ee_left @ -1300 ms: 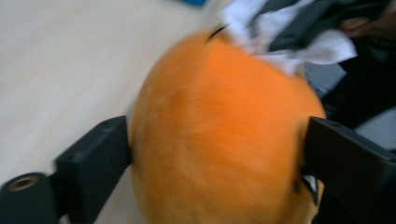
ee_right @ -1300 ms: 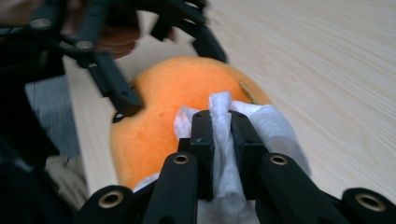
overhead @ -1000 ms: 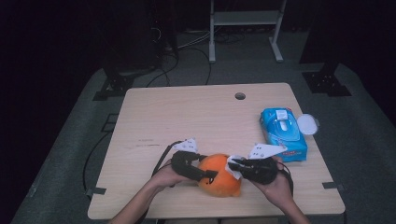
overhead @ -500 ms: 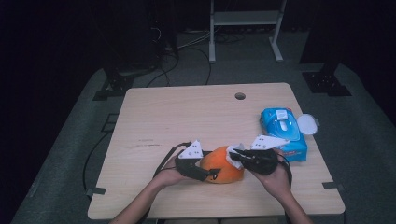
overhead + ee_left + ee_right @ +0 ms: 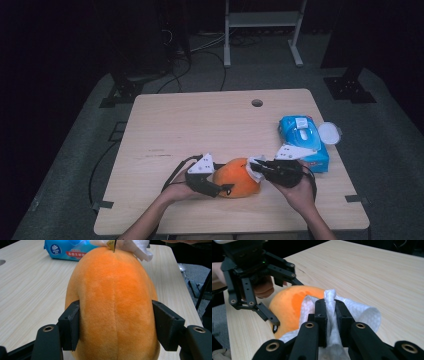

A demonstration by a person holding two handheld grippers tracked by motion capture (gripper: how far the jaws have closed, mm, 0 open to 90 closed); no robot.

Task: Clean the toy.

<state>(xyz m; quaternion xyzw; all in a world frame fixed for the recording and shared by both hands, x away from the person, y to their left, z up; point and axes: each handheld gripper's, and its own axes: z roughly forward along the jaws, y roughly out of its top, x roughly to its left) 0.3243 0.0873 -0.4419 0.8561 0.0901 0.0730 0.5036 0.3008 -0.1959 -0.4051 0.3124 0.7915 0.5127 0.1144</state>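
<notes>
Orange plush (image 5: 112, 302) steadied by left tongs (image 5: 115, 325), their jaws just eased wider yet touching; right tongs (image 5: 330, 315), clamped on white wipe (image 5: 359, 312), should rub lightly.

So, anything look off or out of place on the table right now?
Only one small thing: the blue wipes pack near the table's right edge has its round lid flipped open. The orange plush toy looks intact, with no spills.

Your grippers (image 5: 227, 189) (image 5: 256, 167) are black (brass-ringed screw holes at each jaw base), topped by grey three-cornered plates, trailing black cables.
</notes>
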